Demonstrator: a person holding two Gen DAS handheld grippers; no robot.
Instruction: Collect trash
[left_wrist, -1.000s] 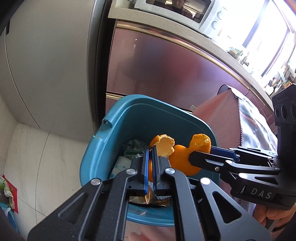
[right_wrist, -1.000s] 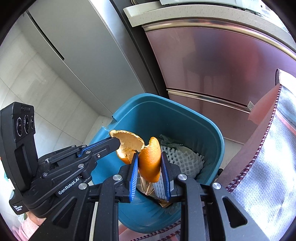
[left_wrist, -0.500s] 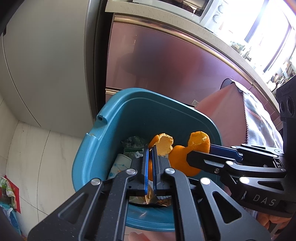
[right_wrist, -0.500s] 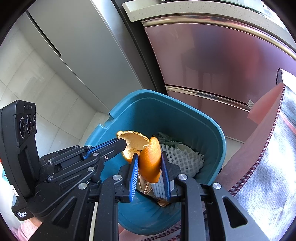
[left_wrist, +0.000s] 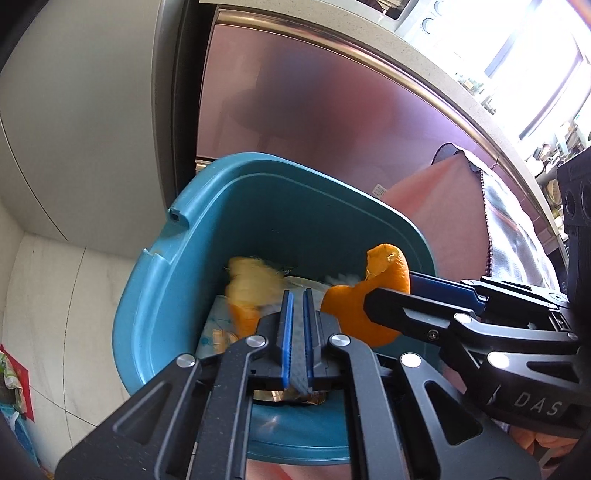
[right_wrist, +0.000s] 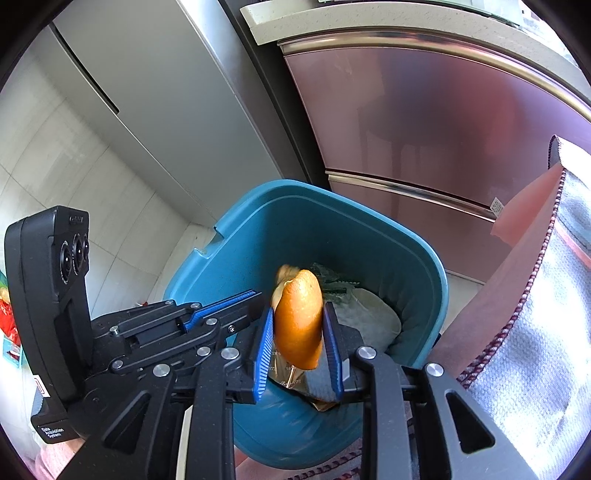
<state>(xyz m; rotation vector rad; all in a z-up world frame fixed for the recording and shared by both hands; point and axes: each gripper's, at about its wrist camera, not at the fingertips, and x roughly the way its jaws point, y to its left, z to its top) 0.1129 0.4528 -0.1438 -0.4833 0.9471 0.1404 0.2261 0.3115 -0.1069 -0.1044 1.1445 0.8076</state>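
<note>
- Your left gripper (left_wrist: 297, 295) hangs over the teal trash bin (left_wrist: 177, 266), its jaws barely parted and just starting to open, nothing between them.
- A blurred orange peel piece (left_wrist: 245, 291) sits free beside its tips, inside the bin.
- Your right gripper (right_wrist: 299, 317) clamps another orange peel (right_wrist: 298, 321) above the bin's trash.
</note>
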